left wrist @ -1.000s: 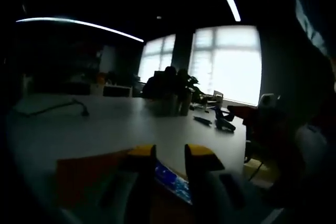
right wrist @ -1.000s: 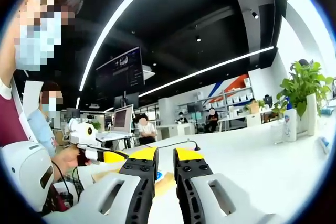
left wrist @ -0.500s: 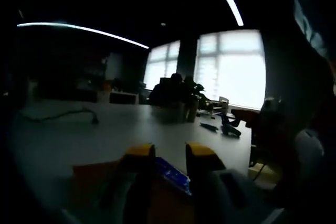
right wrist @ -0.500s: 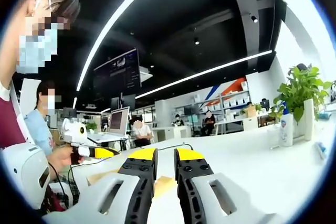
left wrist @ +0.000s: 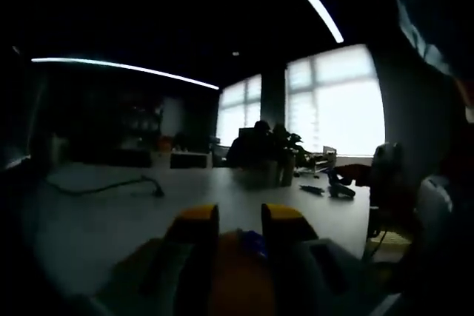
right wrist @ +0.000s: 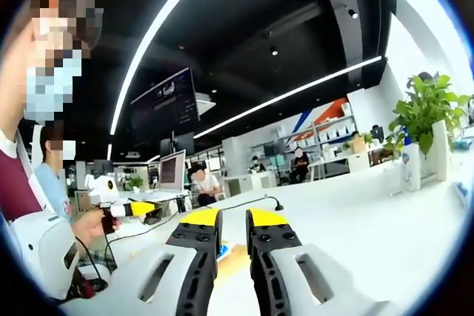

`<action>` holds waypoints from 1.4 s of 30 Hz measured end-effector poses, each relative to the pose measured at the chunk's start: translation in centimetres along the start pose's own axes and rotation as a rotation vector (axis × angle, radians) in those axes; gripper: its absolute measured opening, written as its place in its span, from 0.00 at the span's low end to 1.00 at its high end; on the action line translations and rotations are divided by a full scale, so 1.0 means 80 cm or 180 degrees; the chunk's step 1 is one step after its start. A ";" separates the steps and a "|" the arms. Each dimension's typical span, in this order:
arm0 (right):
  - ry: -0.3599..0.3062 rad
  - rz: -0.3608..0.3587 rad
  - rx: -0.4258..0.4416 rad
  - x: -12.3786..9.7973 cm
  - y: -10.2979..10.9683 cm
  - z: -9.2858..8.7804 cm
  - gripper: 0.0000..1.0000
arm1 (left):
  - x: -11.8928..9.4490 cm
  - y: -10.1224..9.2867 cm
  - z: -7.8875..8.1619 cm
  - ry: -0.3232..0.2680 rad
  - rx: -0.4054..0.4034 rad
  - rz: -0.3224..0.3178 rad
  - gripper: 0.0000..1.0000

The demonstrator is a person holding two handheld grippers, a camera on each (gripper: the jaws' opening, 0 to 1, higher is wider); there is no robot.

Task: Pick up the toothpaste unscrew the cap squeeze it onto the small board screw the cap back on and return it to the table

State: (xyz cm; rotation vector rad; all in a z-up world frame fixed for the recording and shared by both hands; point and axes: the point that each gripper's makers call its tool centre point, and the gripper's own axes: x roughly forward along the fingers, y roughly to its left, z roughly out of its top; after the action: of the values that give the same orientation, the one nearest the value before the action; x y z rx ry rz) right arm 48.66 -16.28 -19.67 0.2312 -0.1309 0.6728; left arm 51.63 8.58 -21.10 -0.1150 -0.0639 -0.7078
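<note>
In the left gripper view, dim and backlit, your left hand-held gripper [left wrist: 238,220] rises from the bottom w/ its yellow-tipped jaws a narrow gap apart, and the toothpaste [left wrist: 252,240] sits between them, a blue bit of the tube showing just above an orange-brown shape, prob. the small board [left wrist: 237,279], low in the gap. You can't tell for sure if the jaws press the tube. Beyond lies the pale surface [left wrist: 111,216] w/ a dark cable [left wrist: 111,184] across it on the left, a potted plant [left wrist: 278,160] further back, and bright windows [left wrist: 333,105] behind. In the right gripper view, your right hand-held gripper [right wrist: 233,227] has its black jaws w/ yellow tips close together, nothing clearly held between them. A blue-and-white edge of the toothpaste [right wrist: 222,250] and a tan strip of the small board [right wrist: 235,257] show low in the gap, past the jaws. Left of that, the left hand-held gripper [right wrist: 129,208] comes into view, gripped by your hand [right wrist: 90,226]. On the far right of the surface [right wrist: 355,212] stand a green plant [right wrist: 429,120] and a white bottle [right wrist: 409,168] just beside it.
</note>
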 end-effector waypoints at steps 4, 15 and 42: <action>-0.0009 -0.0041 0.0023 0.000 -0.001 -0.003 0.13 | 0.013 -0.011 -0.008 0.0041 -0.0110 -0.0114 0.26; 0.0006 -0.0054 0.0014 0.002 0.000 -0.010 0.13 | 0.028 -0.023 -0.013 0.0107 -0.0272 -0.0182 0.26; 0.0509 0.0134 0.0035 -0.004 0.003 -0.061 0.10 | 0.072 -0.061 -0.111 0.0920 -0.0475 -0.0327 0.31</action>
State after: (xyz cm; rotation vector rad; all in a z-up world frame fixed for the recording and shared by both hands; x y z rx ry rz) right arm 48.45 -15.07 -24.40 0.1846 0.0212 0.7312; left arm 52.99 0.05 -28.91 -0.1518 0.2616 -0.8254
